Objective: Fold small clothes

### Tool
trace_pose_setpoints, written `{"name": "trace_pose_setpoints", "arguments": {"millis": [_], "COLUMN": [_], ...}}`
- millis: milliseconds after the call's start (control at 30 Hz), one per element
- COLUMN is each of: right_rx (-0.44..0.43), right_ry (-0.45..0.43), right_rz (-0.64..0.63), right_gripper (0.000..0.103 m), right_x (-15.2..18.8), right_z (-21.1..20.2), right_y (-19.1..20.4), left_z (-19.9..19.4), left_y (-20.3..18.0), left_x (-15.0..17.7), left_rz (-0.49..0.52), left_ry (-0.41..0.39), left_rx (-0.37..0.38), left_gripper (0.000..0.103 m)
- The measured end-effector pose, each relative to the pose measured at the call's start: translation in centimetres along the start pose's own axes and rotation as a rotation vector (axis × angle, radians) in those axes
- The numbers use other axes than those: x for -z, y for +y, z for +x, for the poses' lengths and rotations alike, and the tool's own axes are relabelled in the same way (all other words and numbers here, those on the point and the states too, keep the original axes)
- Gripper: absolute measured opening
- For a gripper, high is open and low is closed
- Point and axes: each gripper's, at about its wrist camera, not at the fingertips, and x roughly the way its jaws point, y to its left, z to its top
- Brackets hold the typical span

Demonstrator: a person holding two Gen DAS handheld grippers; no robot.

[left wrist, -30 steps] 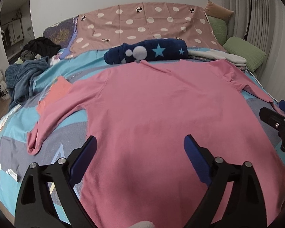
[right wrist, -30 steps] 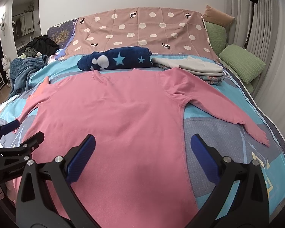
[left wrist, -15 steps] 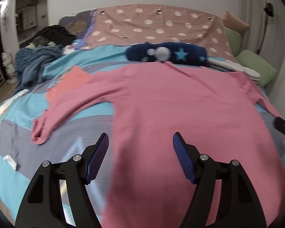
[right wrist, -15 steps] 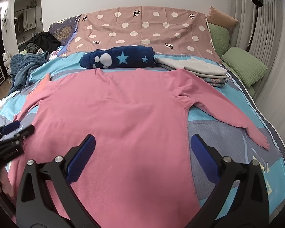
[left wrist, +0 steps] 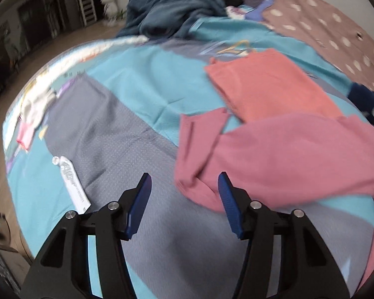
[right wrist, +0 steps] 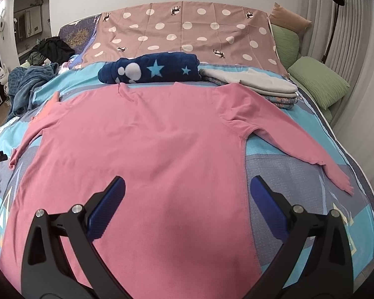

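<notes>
A pink long-sleeved shirt (right wrist: 147, 149) is lying spread flat across the bed's patchwork cover (right wrist: 286, 172), collar toward twelve o'clock by the navy star blanket (right wrist: 152, 71). The left gripper (left wrist: 184, 186) is hovering over the cuff of the shirt's sleeve (left wrist: 194, 149), jaws closing with only the cuff's edge between them, not yet pinched. The right gripper (right wrist: 187, 194) is hanging over the hem at six o'clock, jaws spread wide, gripping nothing. An orange cloth (left wrist: 269, 84) is lying beside the sleeve.

Bedspread (left wrist: 137, 114) open (left); clothes stack (right wrist: 259, 84) behind.
</notes>
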Motion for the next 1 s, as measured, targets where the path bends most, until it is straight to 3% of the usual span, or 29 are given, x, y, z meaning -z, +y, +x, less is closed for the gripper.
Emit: {"name": "trace_pose_setpoints", "arguments": {"millis": [133, 167, 200, 233, 300, 400, 600, 700, 800, 867, 1000], "right_rx": [0.012, 0.014, 0.016, 0.017, 0.019, 0.027, 0.004, 0.003, 0.013, 0.023, 0.027], "right_ry": [0.005, 0.006, 0.008, 0.009, 0.007, 0.007, 0.015, 0.012, 0.009, 0.01, 0.03], "right_rz": [-0.005, -0.004, -0.001, 0.001, 0.001, -0.004, 0.027, 0.028, 0.045, 0.064, 0.121], "right_gripper": [0.101, 0.101, 0.101, 0.101, 0.101, 0.101, 0.101, 0.101, 0.101, 0.101, 0.101], "right_x": [-0.2, -0.2, -0.3, -0.3, -0.4, -0.4, -0.8, -0.7, -0.6, -0.6, -0.3], "right_z": [0.3, 0.4, 0.5, 0.5, 0.6, 0.8, 1.5, 1.5, 1.5, 1.5, 1.7], "right_y": [0.1, 0.1, 0.0, 0.0, -0.1, -0.3, -0.7, -0.9, -1.8, -2.6, -4.9], "left_z": [3.6, 4.3, 4.9, 5.1, 3.5, -2.2, -16.4, -22.6, -25.4, -25.6, -23.2], "left_y": [0.7, 0.9, 0.9, 1.3, 1.2, -1.3, -11.6, -18.7, -24.4, -28.7, -33.8], "left_x": [-1.2, -1.4, -1.6, -1.8, -2.3, -3.4, -3.3, -0.5, 3.2, 6.8, 13.8], "left_rz": [-0.014, -0.021, -0.034, -0.057, -0.086, -0.008, 0.24, 0.408, 0.532, 0.634, 0.813], "left_ry": [0.068, 0.084, 0.105, 0.114, 0.064, -0.073, -0.307, -0.39, -0.395, -0.348, -0.25], "left_rx": [0.002, 0.017, 0.077, 0.142, 0.214, 0.282, 0.514, 0.651, 0.738, 0.797, 0.778], "left_gripper": [0.054, 0.045, 0.01, 0.002, 0.002, 0.002, 0.002, 0.002, 0.002, 0.002, 0.008]}}
